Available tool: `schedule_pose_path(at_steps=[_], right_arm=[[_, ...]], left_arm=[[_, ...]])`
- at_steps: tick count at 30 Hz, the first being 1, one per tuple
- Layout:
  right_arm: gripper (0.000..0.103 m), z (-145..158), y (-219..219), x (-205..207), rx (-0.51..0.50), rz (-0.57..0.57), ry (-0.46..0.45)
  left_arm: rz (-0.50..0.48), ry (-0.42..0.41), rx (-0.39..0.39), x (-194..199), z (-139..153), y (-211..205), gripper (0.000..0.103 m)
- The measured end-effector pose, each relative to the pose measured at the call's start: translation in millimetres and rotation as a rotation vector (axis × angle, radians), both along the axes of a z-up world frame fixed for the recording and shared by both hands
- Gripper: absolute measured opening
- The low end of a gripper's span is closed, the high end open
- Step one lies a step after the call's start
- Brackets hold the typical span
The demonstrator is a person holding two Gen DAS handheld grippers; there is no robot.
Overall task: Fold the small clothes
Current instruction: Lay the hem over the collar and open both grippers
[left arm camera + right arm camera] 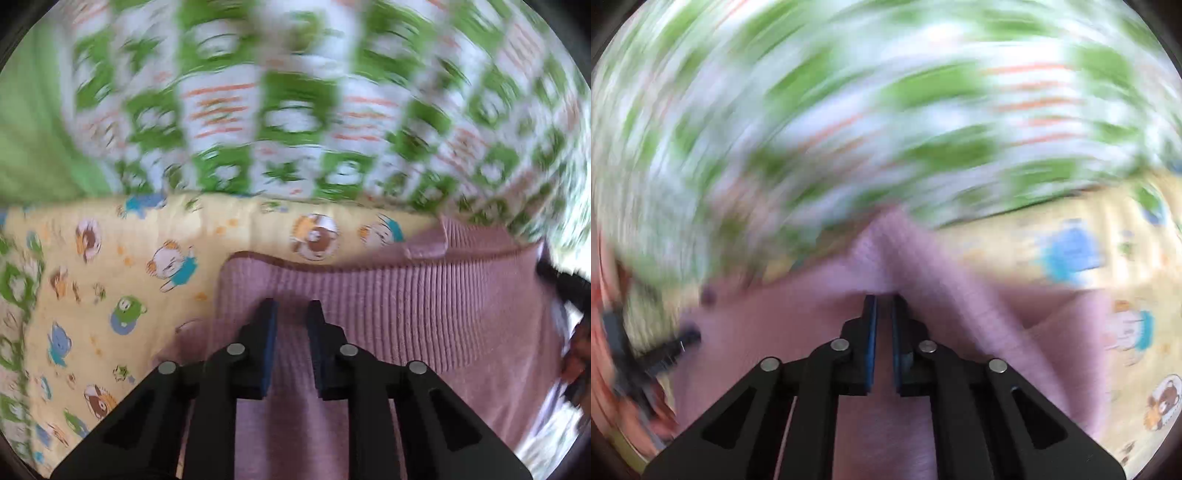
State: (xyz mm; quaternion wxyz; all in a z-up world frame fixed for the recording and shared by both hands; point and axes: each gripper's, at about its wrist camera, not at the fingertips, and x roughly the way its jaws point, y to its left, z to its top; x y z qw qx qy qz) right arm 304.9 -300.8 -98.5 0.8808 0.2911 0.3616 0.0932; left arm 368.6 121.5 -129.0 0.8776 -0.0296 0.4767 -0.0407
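A small pink ribbed knit garment [424, 295] lies on a yellow cartoon-print cloth [92, 288]. My left gripper [293, 304] is over the garment with its jaws narrowly apart; pink fabric shows between them, and I cannot tell whether they pinch it. In the right wrist view my right gripper [884, 297] is nearly closed on a raised fold of the pink garment [894, 251], which peaks up at the fingertips. The right view is strongly motion-blurred. The other gripper shows as a dark shape at the right edge of the left view [565, 288] and at the left edge of the right view [657, 354].
A green, white and orange patterned bed cover [295, 110] fills the background beyond the yellow cloth, also in the right view [849, 110]. A plain light green fabric [33, 140] lies at far left.
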Motion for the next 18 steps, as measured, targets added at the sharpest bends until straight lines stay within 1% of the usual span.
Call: schedule_pose_path(at_steps=[1,2,3,4,5,7,8,9,10,11,12,13,14,16,17,18], right_arm=[[0.005,2,0,-3,-0.004,0.005,-0.003],[0.01,7,3,-11,-0.043,0.009,-0.012],[0.01,14,7,-24,-0.092,0.009,-0.032],[0.01,20,9,-35,-0.115,0.019,-0.049],[0.01,25,15,-37,-0.122,0.029,-0.061],[0.011,34,26,-59,-0.125,0.077,-0.093],[0.014,36,35,-73,-0.125,0.124,-0.1],[0.021,35,42,-80,-0.131,0.158,-0.1],[0.026,32,55,-93,-0.142,0.212,-0.095],[0.039,28,63,-99,-0.148,0.243,-0.089],[0.049,21,74,-106,-0.155,0.274,-0.079],[0.05,11,78,-111,-0.156,0.291,-0.062],[0.05,8,84,-108,-0.153,0.287,-0.046],[0.05,-11,63,-106,-0.127,0.227,0.011],[0.045,-17,42,-108,-0.109,0.186,0.024],[0.029,-23,25,-109,-0.087,0.145,0.027]], left_arm=[[0.014,-0.01,0.011,-6,4,2,0.017],[0.034,-0.021,0.041,-15,10,2,0.017],[0.041,-0.038,0.044,-31,18,1,0.018],[0.036,-0.053,0.022,-48,26,0,0.022],[0.028,-0.065,-0.007,-68,32,-4,0.025],[-0.009,-0.078,-0.055,-104,38,-17,0.038],[-0.022,-0.075,-0.066,-117,38,-22,0.04],[-0.041,-0.062,-0.086,-132,35,-30,0.04],[-0.06,-0.038,-0.111,-146,27,-37,0.04],[-0.071,-0.016,-0.126,-155,16,-43,0.04],[-0.068,0.01,-0.125,-162,9,-41,0.042],[-0.055,0.036,-0.111,-158,-3,-37,0.042],[-0.034,0.06,-0.09,-155,-13,-36,0.042],[0.016,0.084,-0.061,-153,-32,-17,0.041],[0.038,0.088,-0.08,-152,-38,-3,0.041],[0.051,0.087,-0.102,-151,-38,9,0.039]])
